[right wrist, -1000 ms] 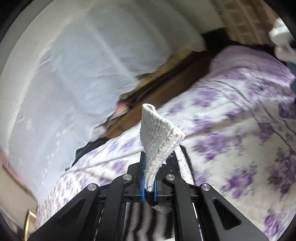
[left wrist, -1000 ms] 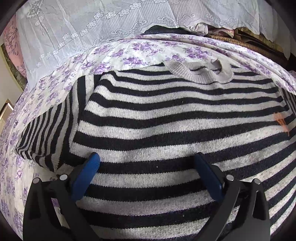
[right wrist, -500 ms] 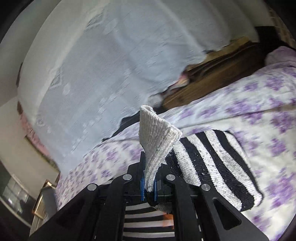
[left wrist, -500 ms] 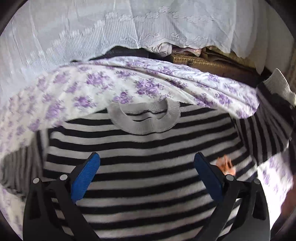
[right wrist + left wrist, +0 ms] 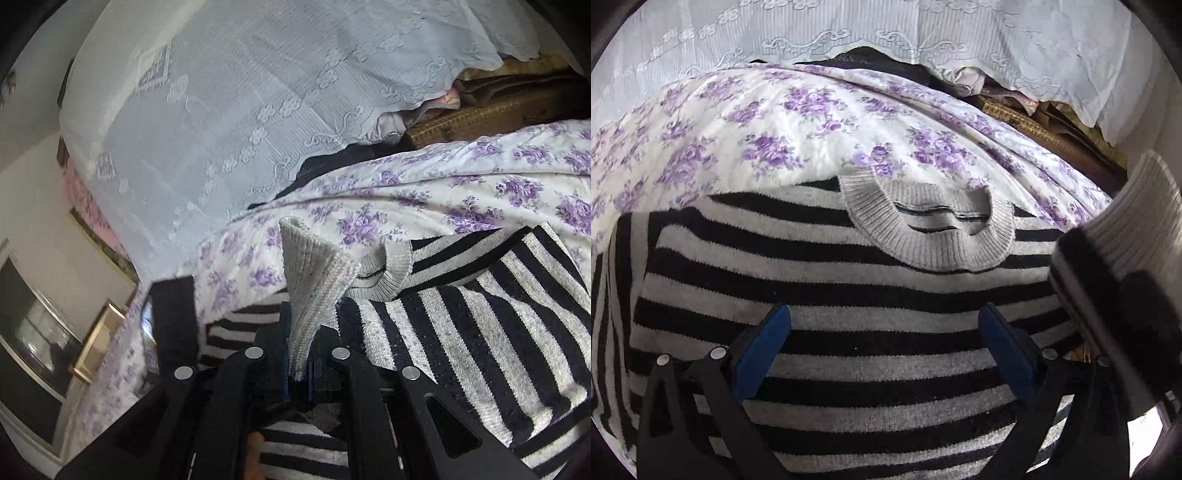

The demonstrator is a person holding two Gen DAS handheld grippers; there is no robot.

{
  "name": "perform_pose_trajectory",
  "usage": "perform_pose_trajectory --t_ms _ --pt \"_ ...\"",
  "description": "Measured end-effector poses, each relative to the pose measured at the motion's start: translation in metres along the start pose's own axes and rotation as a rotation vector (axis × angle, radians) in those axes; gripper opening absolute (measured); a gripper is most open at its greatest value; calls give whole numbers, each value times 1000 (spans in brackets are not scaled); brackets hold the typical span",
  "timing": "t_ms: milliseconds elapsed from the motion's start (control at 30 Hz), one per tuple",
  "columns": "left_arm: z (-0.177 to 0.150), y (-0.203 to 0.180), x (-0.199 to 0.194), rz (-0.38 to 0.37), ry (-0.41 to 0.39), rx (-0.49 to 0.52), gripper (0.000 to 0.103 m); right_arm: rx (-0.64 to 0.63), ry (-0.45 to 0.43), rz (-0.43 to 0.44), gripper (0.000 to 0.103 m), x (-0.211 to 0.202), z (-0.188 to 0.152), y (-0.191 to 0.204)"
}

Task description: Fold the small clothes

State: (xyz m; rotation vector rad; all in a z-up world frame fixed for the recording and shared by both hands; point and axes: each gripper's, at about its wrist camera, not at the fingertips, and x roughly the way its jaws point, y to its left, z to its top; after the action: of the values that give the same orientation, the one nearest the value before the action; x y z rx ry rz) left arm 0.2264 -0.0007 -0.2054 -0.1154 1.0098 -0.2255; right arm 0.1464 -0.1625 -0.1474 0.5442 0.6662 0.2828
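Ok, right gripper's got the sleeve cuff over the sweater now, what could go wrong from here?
1. The right gripper pinches only the cuff by its edge; it may slip out mid-fold.
2. The sleeve lies skewed across the sweater, so the fold could land crooked or cover the collar.
3. The left gripper hangs open over the sweater, pinning nothing, so the body may drag on the bedspread.

Sweater (image 5: 849,295), black and grey striped, is lying flat on the floral sheet (image 5: 768,125), grey ribbed collar (image 5: 931,236) pointing away from the camera. Left gripper (image 5: 886,350) is hovering over the sweater's chest, blue pads (image 5: 761,354) standing wide apart, nothing between them. At right, the sleeve (image 5: 1078,266) with its pale ribbed cuff (image 5: 1137,218) is hanging raised above the body. White lace cloth (image 5: 886,29) is draping behind the bed.
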Motion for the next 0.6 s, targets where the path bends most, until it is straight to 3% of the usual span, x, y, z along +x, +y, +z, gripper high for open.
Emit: perform_pose_trajectory --t_ms 367,500,533,600 --pt "-5 -5 4 51 -6 36 99 0 4 -4 8 8 -2 -7" --pt "-7 -7 7 106 0 56 99 -46 37 -5 12 17 -5 -3" --pt "-8 -6 7 143 0 60 99 -55 48 -10 15 20 -6 -2" --pt "-9 -4 7 194 10 71 99 -74 92 -11 38 28 -10 -3"
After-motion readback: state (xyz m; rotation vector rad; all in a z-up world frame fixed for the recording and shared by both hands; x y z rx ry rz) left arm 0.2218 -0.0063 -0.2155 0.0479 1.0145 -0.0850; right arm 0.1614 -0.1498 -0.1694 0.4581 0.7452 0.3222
